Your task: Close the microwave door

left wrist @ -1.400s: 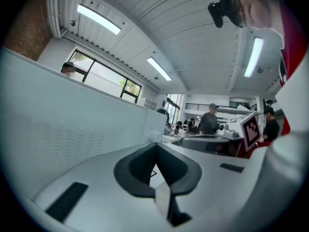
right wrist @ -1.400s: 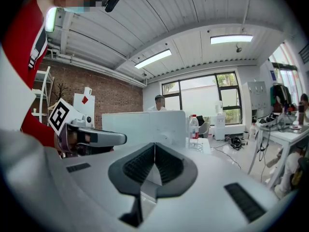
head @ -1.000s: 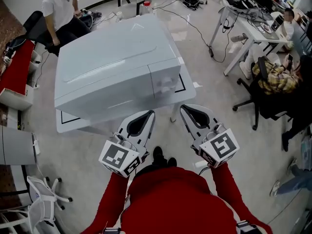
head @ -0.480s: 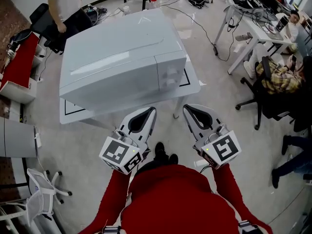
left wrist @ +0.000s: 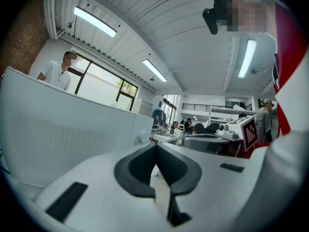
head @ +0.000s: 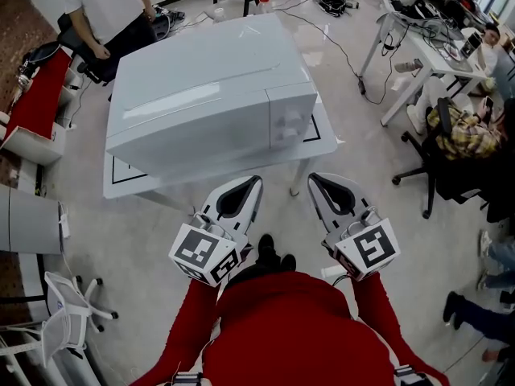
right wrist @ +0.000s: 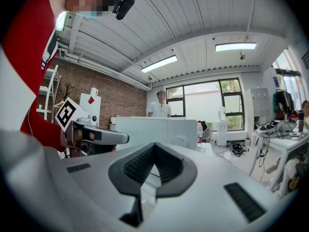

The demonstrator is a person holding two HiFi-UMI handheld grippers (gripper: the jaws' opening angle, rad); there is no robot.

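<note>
A white microwave (head: 209, 95) stands on a white table (head: 129, 185) in front of me, and its door (head: 189, 139) lies flush with the front. The control panel (head: 291, 123) is at the right end. Both grippers hover close to my body, short of the table's near edge and clear of the microwave. My left gripper (head: 256, 181) is shut with nothing in it, and so is my right gripper (head: 312, 177). In the left gripper view the shut jaws (left wrist: 155, 146) point along the microwave's front (left wrist: 58, 134). The right gripper view shows its own jaw tips (right wrist: 154, 146) meeting, with the microwave (right wrist: 149, 129) ahead.
A person in a white shirt (head: 105, 6) stands behind the table at the far left. A red-topped bench (head: 32, 103) and a grey bin (head: 28, 232) line the left side. Desks (head: 418, 47) and seated people (head: 467, 127) fill the right. A white chair (head: 64, 320) stands at lower left.
The head view has drifted, so the microwave sits slightly further right and higher in it. Both grippers stay shut and hardly move. The person behind the table has shifted.
</note>
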